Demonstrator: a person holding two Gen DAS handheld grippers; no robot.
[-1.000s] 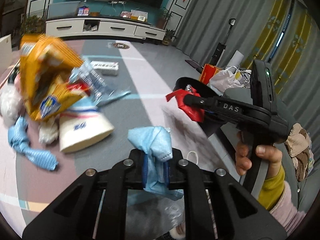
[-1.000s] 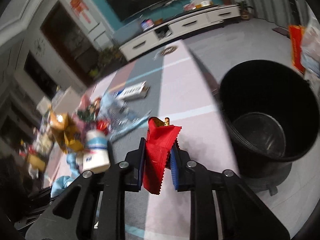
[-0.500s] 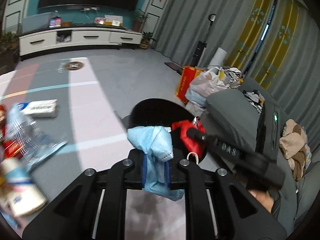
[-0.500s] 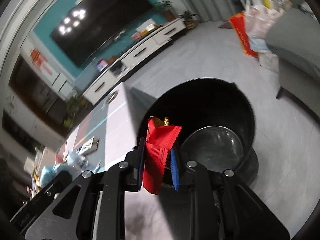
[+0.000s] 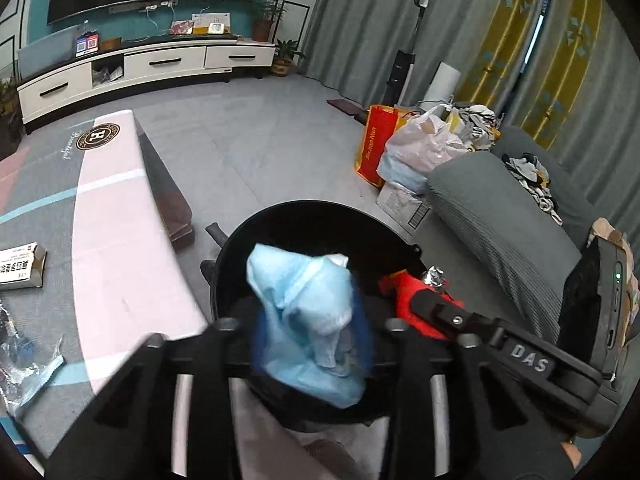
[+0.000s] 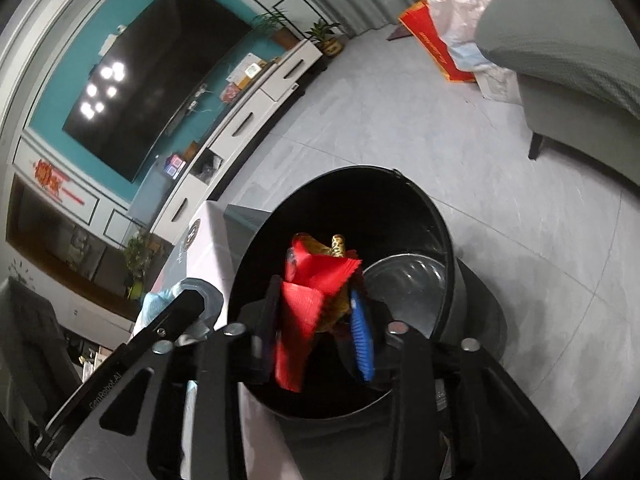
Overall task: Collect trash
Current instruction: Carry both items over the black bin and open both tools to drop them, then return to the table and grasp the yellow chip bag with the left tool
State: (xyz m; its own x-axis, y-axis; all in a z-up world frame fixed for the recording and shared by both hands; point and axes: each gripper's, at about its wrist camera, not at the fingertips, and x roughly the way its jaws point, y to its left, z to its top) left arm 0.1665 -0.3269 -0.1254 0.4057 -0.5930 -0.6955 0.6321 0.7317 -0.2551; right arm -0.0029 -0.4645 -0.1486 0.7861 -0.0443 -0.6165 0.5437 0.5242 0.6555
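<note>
My left gripper [image 5: 310, 340] hangs over the black trash bin [image 5: 304, 206]. Its jaws are opening, and a crumpled light-blue face mask [image 5: 304, 304] stands loose between them, blurred. Just to the right, my right gripper [image 5: 420, 300] reaches over the same bin with a red snack wrapper [image 5: 404, 292]. In the right wrist view the right gripper [image 6: 320, 332] is also opening. The red wrapper [image 6: 304, 304] leans on the left finger, with a gap to the blue right pad. The bin's rim [image 6: 400, 184] lies directly below. The left gripper's finger [image 6: 188, 300] and the mask [image 6: 154, 304] show at the left.
A low table with a pink and grey mat [image 5: 116, 240] borders the bin on the left and carries a white box [image 5: 20, 266] and a clear wrapper [image 5: 24, 364]. A grey sofa [image 5: 500, 208] and shopping bags [image 5: 416, 148] stand to the right. A shiny metal bottom [image 6: 408, 284] shows inside the bin.
Both grippers have swung from the trash pile on the table to above the black bin. Both pairs of jaws have spread wider around the mask and the wrapper.
</note>
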